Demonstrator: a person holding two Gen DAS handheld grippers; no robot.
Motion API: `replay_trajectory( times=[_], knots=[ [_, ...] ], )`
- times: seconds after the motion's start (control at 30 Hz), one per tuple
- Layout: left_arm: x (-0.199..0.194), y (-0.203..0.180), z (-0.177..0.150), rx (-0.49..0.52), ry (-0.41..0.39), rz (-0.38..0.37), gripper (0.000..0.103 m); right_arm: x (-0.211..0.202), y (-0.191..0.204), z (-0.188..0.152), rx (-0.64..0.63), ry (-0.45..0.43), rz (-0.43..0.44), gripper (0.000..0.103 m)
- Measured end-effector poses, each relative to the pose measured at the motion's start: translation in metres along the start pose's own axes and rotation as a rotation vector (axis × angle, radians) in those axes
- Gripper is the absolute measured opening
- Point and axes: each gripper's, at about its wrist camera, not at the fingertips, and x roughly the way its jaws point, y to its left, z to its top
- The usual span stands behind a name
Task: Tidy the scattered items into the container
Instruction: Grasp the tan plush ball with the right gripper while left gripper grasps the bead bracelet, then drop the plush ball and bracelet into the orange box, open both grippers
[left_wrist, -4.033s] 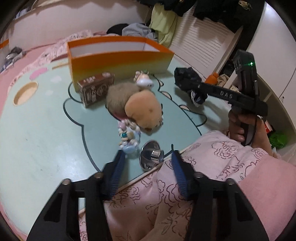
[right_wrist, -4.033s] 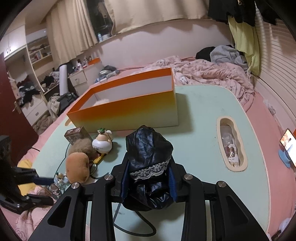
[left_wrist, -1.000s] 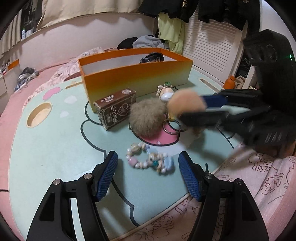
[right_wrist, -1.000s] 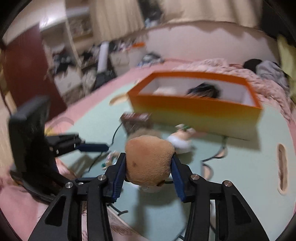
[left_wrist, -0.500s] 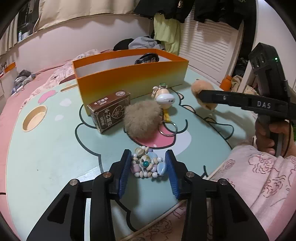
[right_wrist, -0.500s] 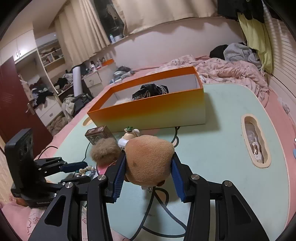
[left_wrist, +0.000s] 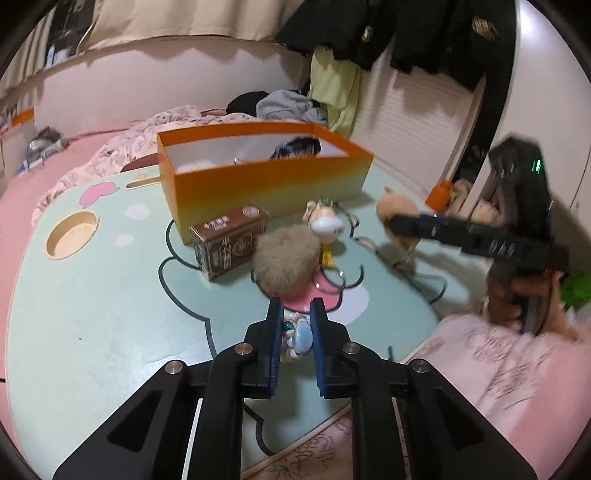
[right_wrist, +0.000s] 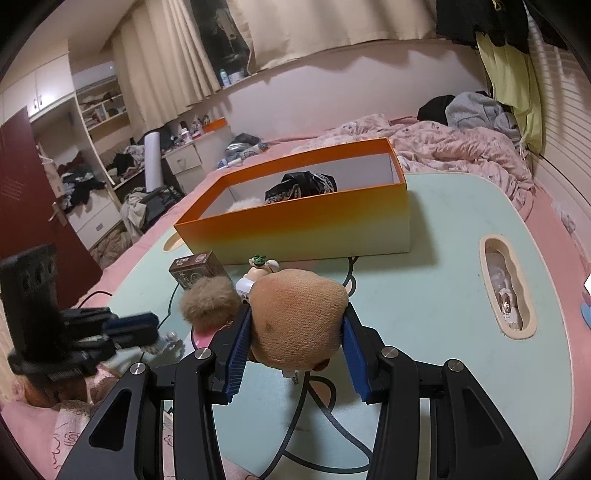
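Orange cardboard box (right_wrist: 295, 221) stands on the mint-green table (right_wrist: 443, 295), already holding a black lacy cloth (right_wrist: 301, 186). Your left gripper (left_wrist: 296, 332) pinches a pastel bead bracelet (left_wrist: 297, 338) near the box; your right gripper (right_wrist: 295, 332) clamps a tan plush ball (right_wrist: 297, 319) before it.
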Motion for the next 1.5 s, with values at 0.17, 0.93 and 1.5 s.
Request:
replay_trajectory(
  times=[0.17,0.93,1.5],
  knots=[
    [-0.014,0.006,0.015,-0.039,-0.046,-0.037,0.016,-0.002,0.001,0.0,-0.004,-0.009,-0.006,0.045],
    [0.077,0.046,0.168,-0.126,-0.103,0.084,0.029,0.063,-0.021,0.138,0.006,-0.1,-0.142,0.066],
    [0.005,0.021,0.105,-0.088,-0.198,0.136,0.08,-0.003,-0.003,0.082,0.061,-0.213,-0.288,0.1]
  ],
)
